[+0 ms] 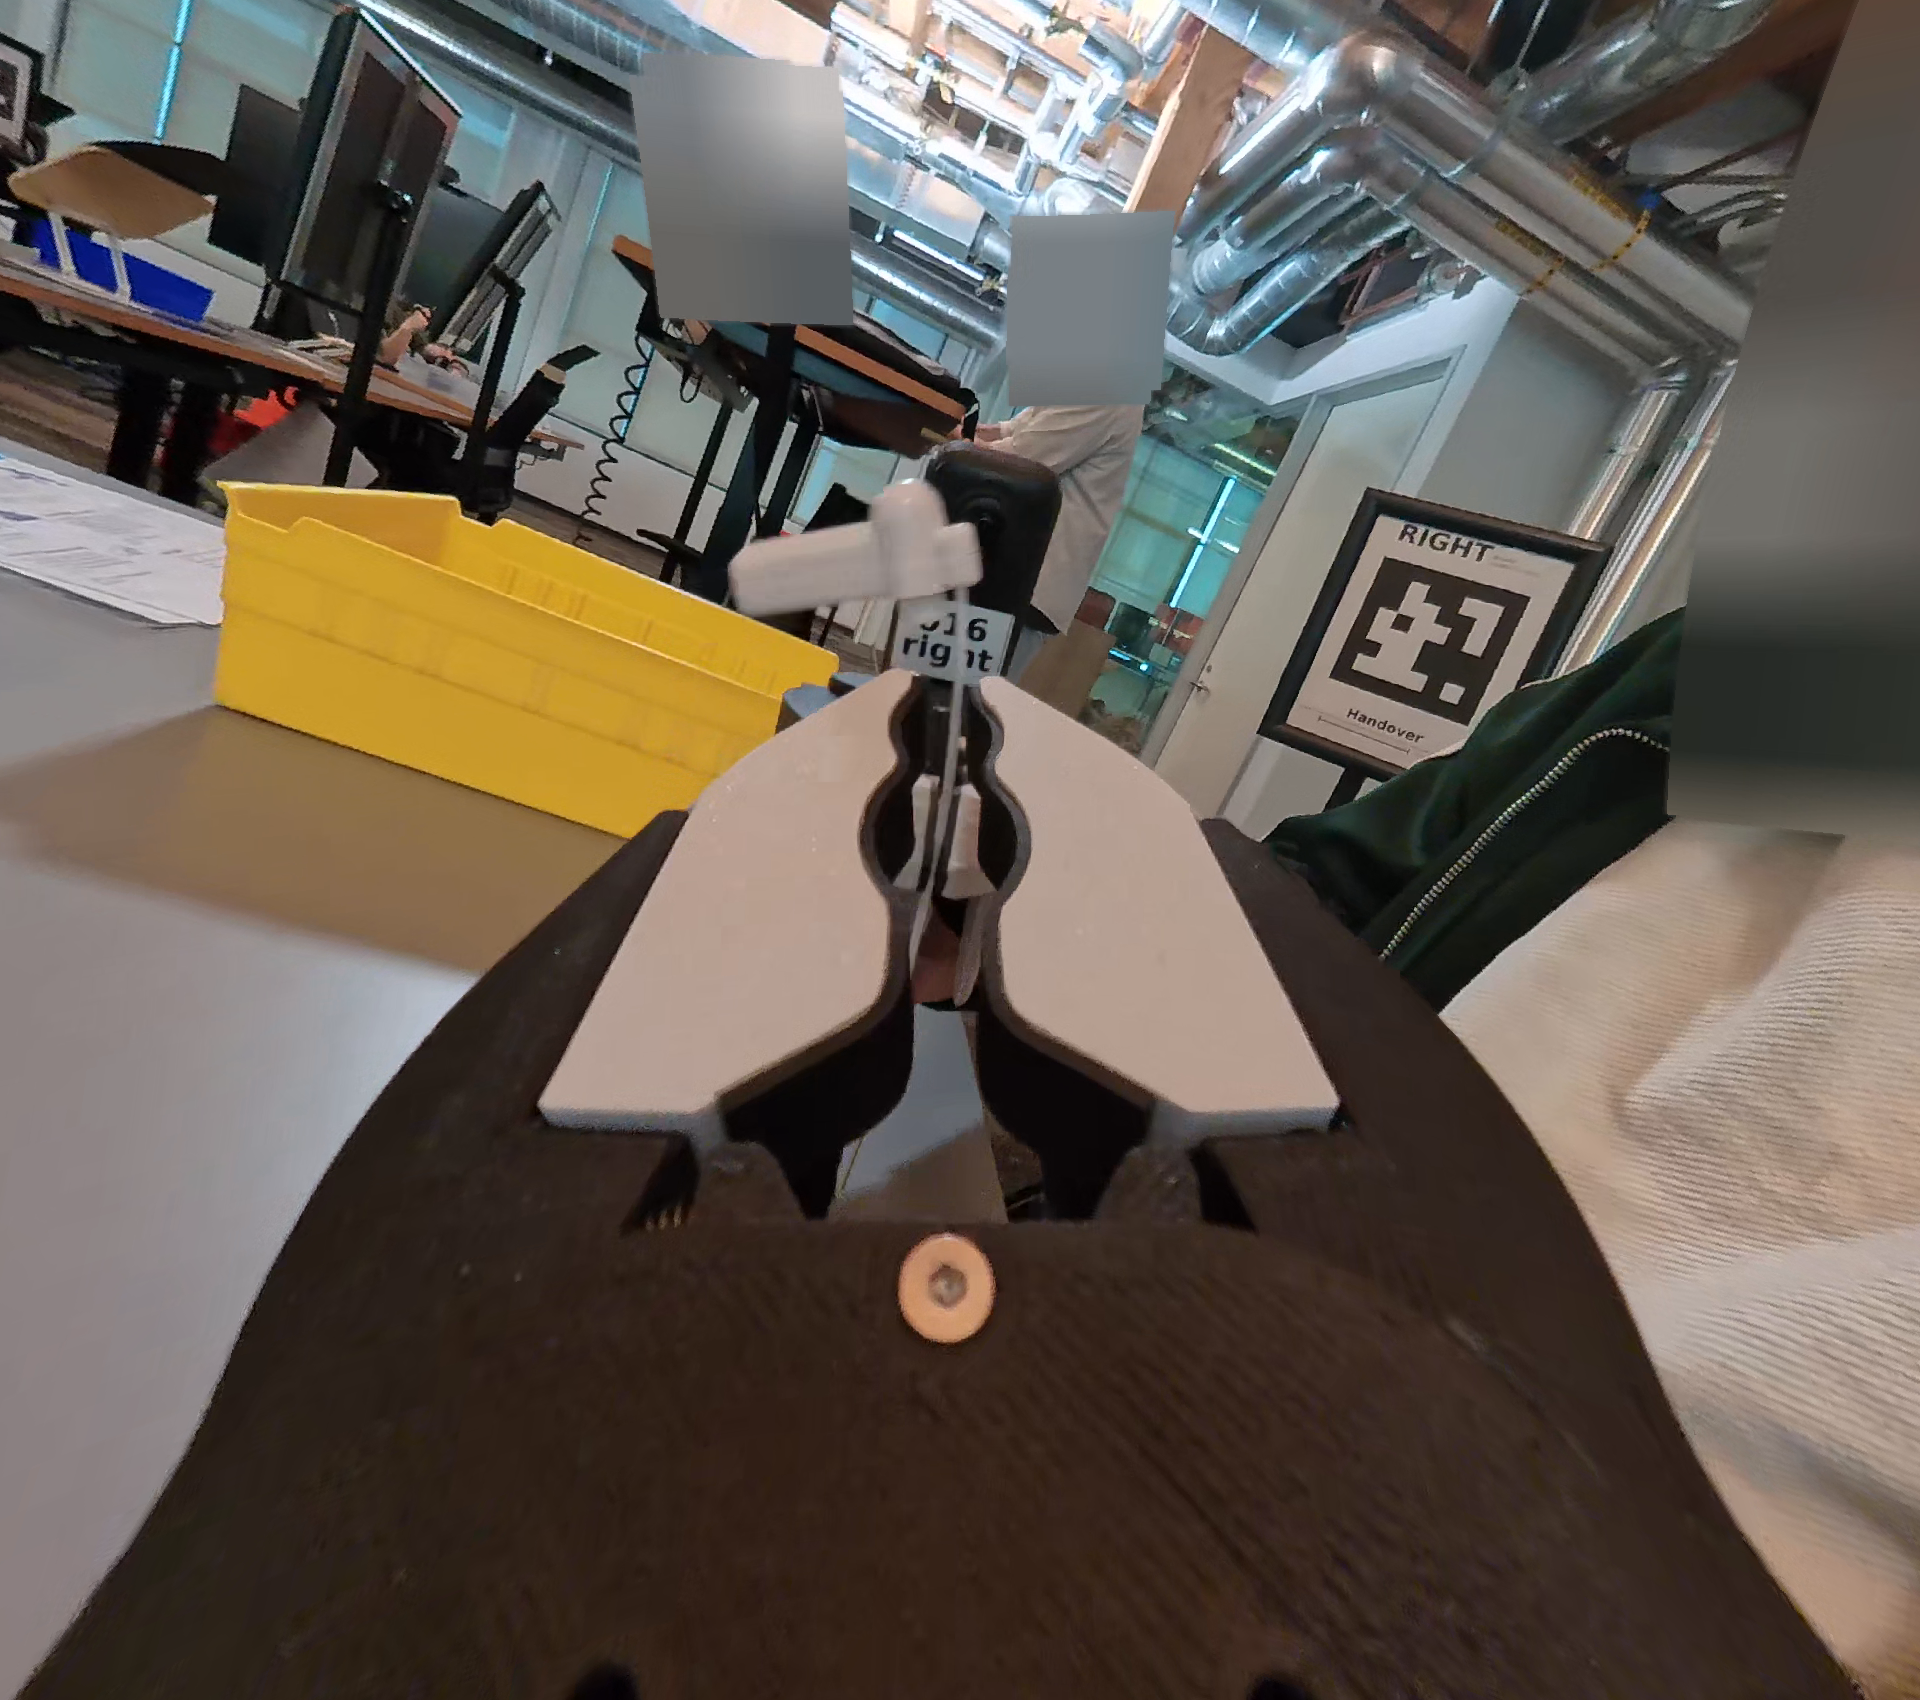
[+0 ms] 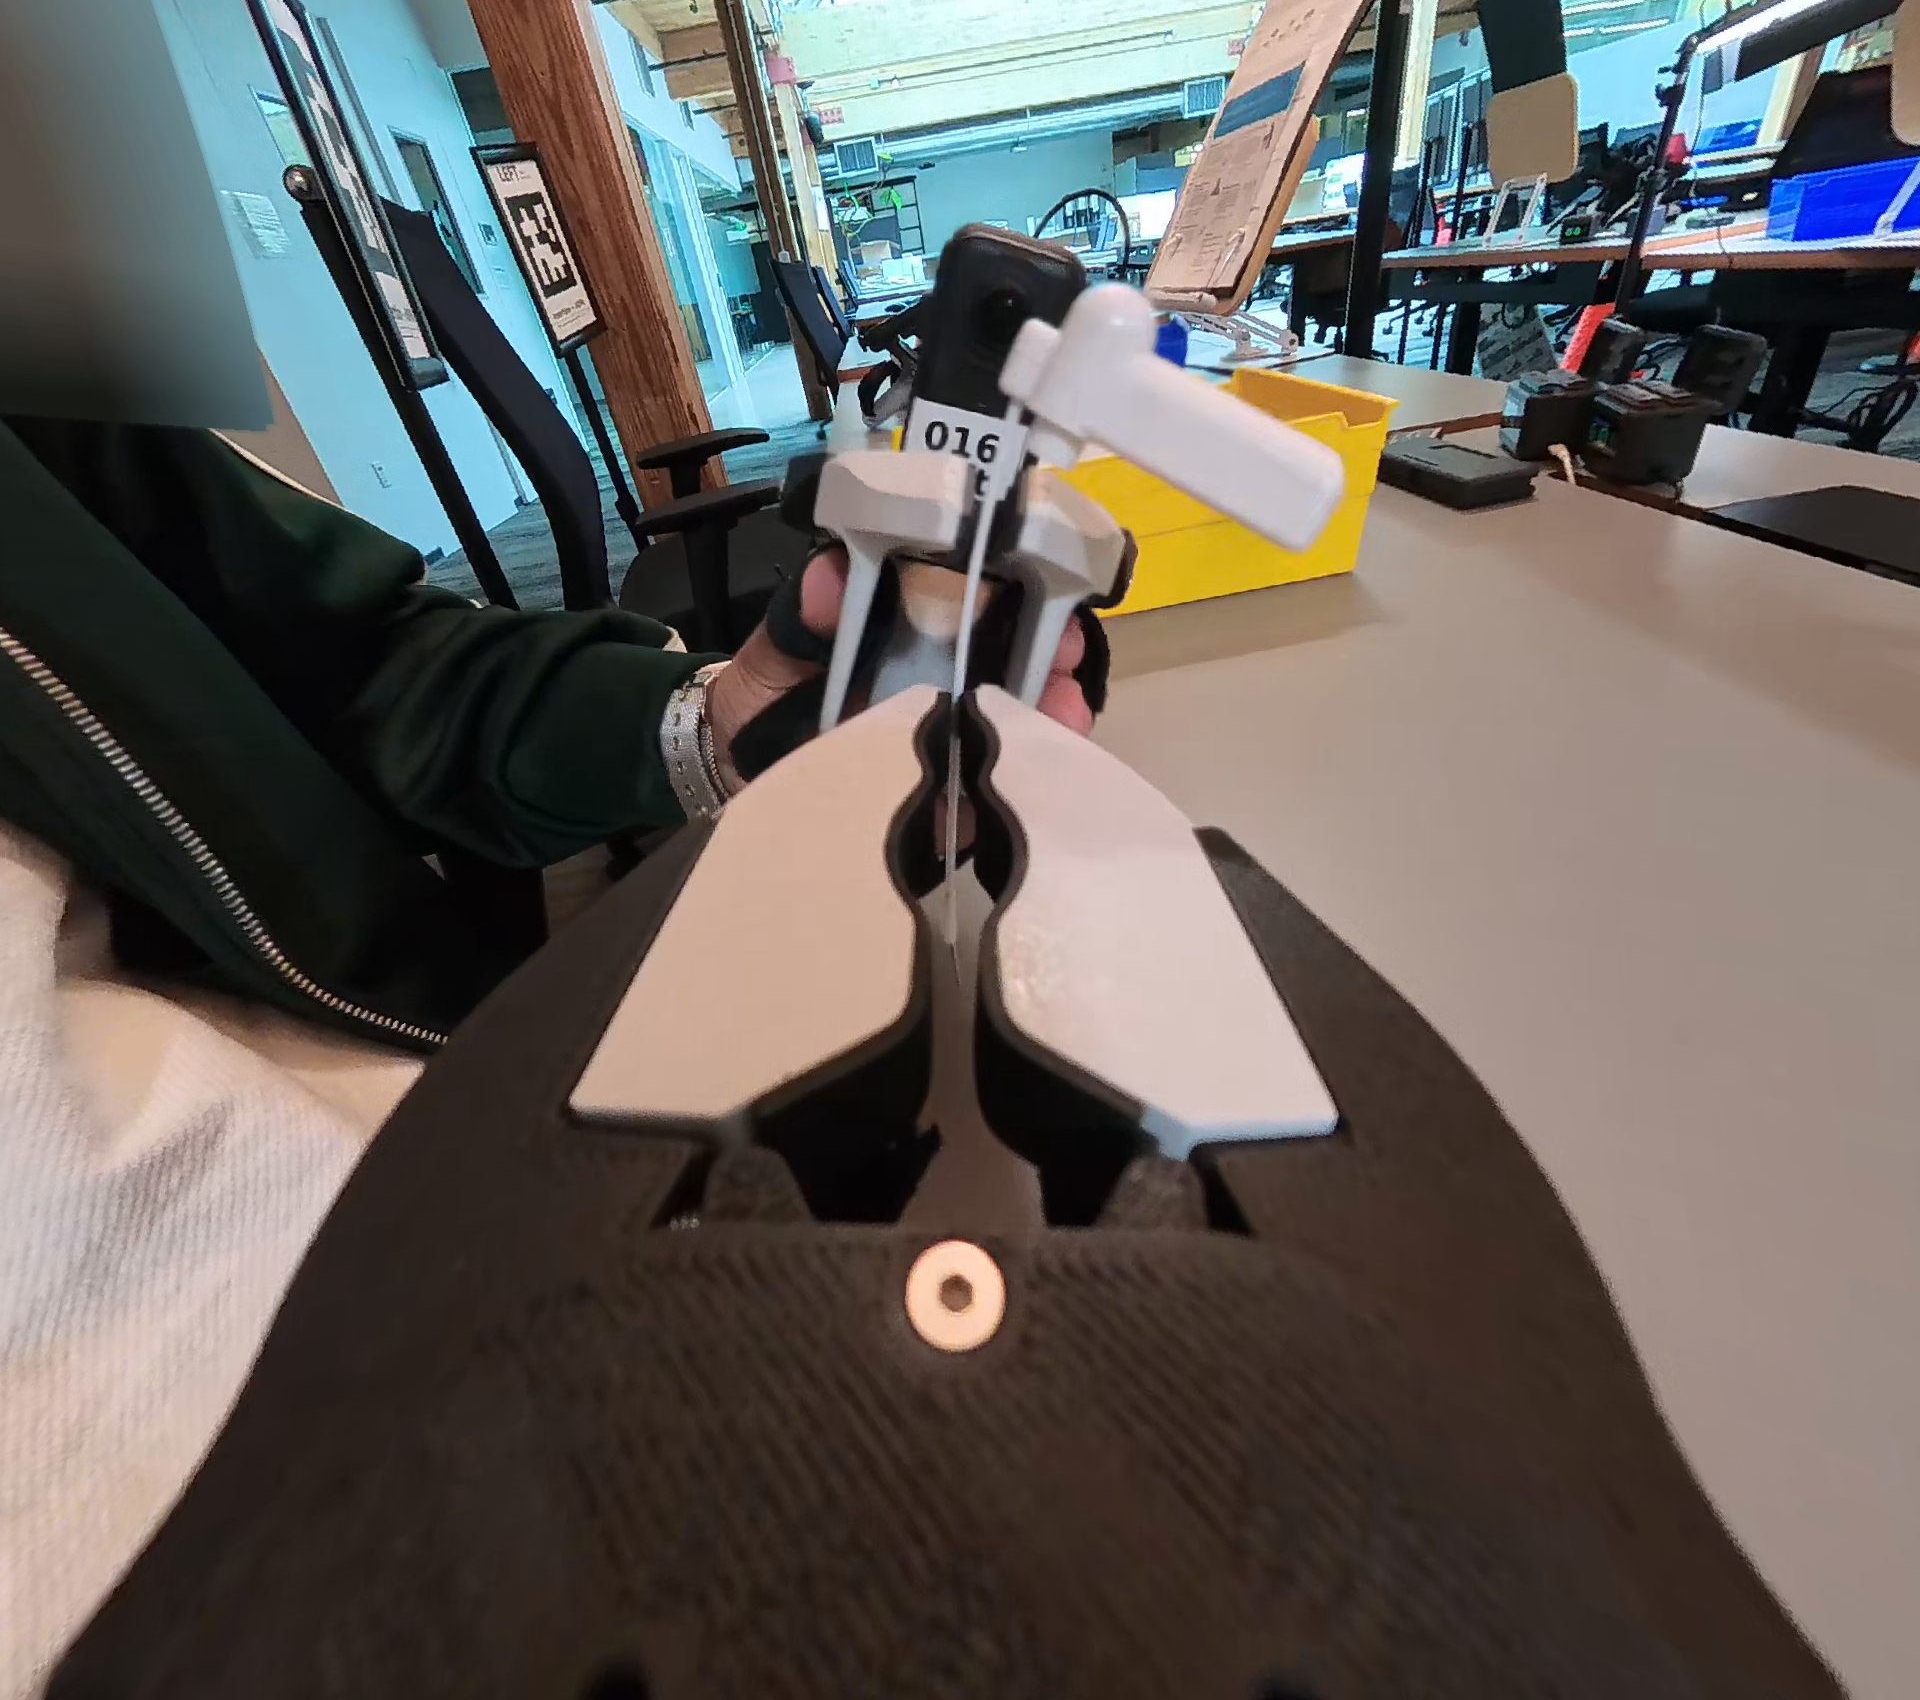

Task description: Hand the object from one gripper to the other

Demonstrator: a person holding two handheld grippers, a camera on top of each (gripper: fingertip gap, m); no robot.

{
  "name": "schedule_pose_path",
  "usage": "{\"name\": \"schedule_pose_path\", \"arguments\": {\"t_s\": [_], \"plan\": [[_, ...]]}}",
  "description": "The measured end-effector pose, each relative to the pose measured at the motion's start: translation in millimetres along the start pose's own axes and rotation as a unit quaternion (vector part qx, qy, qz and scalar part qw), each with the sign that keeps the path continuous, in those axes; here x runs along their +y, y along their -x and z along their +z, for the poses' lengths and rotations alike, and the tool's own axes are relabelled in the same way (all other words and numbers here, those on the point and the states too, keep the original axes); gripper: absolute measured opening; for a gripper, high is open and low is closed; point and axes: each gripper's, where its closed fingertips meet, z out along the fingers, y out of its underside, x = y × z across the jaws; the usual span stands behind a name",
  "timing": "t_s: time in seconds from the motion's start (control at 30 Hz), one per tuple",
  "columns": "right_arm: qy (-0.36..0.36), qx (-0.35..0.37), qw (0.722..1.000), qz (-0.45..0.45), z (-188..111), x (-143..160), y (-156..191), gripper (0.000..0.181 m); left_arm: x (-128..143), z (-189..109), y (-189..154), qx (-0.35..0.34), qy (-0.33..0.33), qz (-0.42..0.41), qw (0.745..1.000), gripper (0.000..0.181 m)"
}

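Note:
The object is a white plastic tag [image 1: 852, 561] on a thin white strap [image 1: 948, 746]. In the left wrist view my left gripper [image 1: 948, 694] is shut on the strap, with the tag body standing above its fingertips. The right gripper's fingertips [image 1: 921, 829] show in the hollow between my left fingers, either side of the strap. In the right wrist view my right gripper [image 2: 951, 705] is also shut on the strap [image 2: 952, 840]. The tag [image 2: 1174, 424] sticks up to the right. The left gripper [image 2: 935, 663] faces it, held by a gloved hand [image 2: 790, 663].
A yellow bin [image 1: 468, 611] [image 2: 1226, 538] stands on the grey table [image 1: 208, 975] [image 2: 1507, 819] behind the grippers. Papers [image 1: 83, 528] lie at the far left. Black devices [image 2: 1600, 414] sit at the table's far side. A framed marker board [image 1: 1434, 622] and office chairs stand beyond. The tips of both grippers are at nearly the same place.

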Motion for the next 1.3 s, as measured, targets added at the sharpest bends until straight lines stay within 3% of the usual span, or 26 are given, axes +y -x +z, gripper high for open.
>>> {"name": "schedule_pose_path", "arguments": {"t_s": [0.37,0.47,0.57,1.03,1.3], "plan": [[-0.005,0.005,1.0,0.014,-3,0,-6,0.003,2,-2,2,-0.017,0.016,0.036,0.999,0.002],[-0.026,0.019,0.999,0.011,-4,-3,-11,0.033,0,-3,3,-0.02,0.013,0.037,0.999,0.002],[-0.04,0.038,0.998,0.0,-7,-7,-17,0.042,1,-5,6,-0.026,0.019,0.042,0.999,0.002],[-0.095,0.083,0.991,-0.031,-44,-33,-18,0.022,35,16,13,-0.042,0.122,0.108,0.986,0.002],[-0.065,0.078,0.995,-0.011,-33,-24,-13,0.029,43,22,15,-0.062,0.14,0.137,0.979,0.002]]}}
